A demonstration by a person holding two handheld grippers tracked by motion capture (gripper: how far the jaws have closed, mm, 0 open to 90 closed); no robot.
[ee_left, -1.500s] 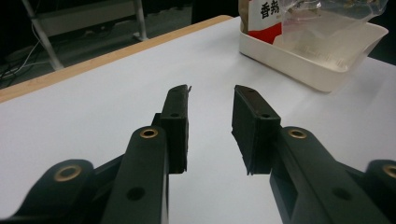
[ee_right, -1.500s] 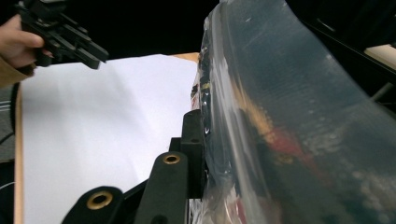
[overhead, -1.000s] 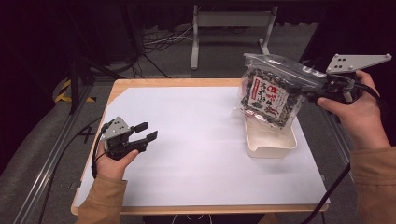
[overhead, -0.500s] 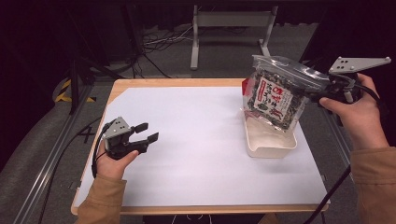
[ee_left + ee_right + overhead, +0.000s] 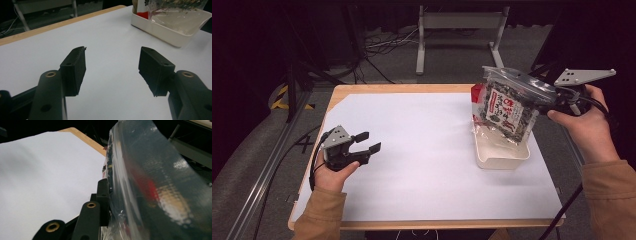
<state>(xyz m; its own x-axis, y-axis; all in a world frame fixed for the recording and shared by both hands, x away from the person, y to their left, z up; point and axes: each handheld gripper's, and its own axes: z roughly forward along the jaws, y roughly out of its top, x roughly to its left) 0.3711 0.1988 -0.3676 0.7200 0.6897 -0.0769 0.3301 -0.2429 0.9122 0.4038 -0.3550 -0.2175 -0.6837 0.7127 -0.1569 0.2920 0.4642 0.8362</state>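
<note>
Black fingers of the right gripper [image 5: 546, 96] are clenched on the upper part of a clear plastic snack bag [image 5: 504, 107], which has a red and white label and dark pieces inside. In the right gripper view one finger [image 5: 103, 200] presses flat against the shiny film of the bag [image 5: 155, 185]. The bag hangs tilted in the air, and its lower corner reaches down into a white rectangular tray [image 5: 502, 160]; whether it touches the tray floor I cannot tell. The tray stands on the right part of the white tabletop [image 5: 422, 150], near its far right side. The right hand [image 5: 584, 122] holds the gripper above the tabletop's right edge.

On the left gripper [image 5: 368, 141] the fingers have just been opening and are released, with nothing between them; in the left gripper view they stand apart over the bare white surface, and the tray [image 5: 175, 37] with the bag's lower end [image 5: 175, 12] shows farther off. This gripper rests low near the tabletop's left edge, well apart from the tray, held by the left hand [image 5: 334, 172].
</note>
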